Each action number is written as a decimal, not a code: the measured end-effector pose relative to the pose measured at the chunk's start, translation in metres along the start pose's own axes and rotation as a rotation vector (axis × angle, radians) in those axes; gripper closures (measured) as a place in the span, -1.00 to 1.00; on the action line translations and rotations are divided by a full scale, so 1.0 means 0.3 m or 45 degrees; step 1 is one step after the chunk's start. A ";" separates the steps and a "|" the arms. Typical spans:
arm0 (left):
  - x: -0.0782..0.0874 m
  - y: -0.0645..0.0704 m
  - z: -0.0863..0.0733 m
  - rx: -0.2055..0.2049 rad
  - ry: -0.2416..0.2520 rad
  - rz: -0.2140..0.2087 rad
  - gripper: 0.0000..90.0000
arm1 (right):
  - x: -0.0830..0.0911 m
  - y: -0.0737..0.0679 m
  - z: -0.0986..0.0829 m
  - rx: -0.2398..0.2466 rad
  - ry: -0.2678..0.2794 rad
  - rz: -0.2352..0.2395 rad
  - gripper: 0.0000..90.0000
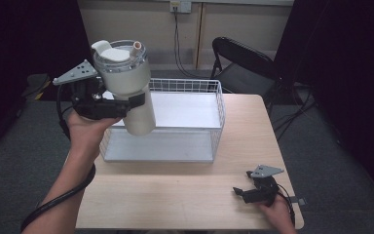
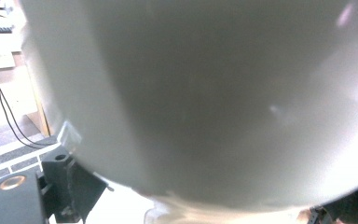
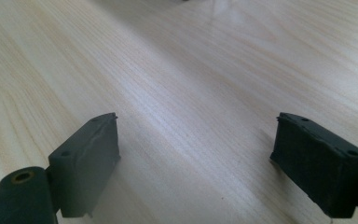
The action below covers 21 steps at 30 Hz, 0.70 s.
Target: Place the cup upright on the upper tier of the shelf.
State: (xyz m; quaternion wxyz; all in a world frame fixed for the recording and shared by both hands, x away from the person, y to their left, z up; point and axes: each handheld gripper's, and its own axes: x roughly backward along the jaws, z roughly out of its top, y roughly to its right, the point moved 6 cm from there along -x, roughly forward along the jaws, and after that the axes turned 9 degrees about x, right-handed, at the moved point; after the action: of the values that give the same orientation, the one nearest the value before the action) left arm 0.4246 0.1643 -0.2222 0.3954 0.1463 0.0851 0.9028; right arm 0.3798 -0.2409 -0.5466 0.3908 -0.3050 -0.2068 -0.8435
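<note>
The left gripper (image 1: 119,105) pinches a white tumbler (image 1: 129,87) around its body and holds it in the air, above the near left corner of a white wire basket (image 1: 216,117) that stands on the desk (image 1: 175,195). The tumbler is close to upright, leaning slightly, with its clear lid (image 1: 121,52) on top, a pale flip tab to the gripper's side and a short spout on the far side. In the left gripper view the tumbler's smooth pale wall (image 2: 205,93) sits right against the camera, between the jaws; no brand, label or writing can be read on it. The right gripper (image 1: 241,191) rests low on the desk, well apart from the basket and tumbler, near the desk's front right edge. Its jaws are spread wide, with bare light wood (image 3: 196,116) between them.
</note>
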 end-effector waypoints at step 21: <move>-0.052 -0.056 0.034 0.000 0.008 0.071 -0.77 | 0.000 0.000 0.000 -0.002 -0.001 0.001 -0.70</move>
State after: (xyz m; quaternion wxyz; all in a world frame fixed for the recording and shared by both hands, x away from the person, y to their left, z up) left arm 0.4498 0.1645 -0.2203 0.3699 0.1456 0.0823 0.9139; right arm 0.3797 -0.2409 -0.5466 0.3909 -0.3057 -0.2062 -0.8434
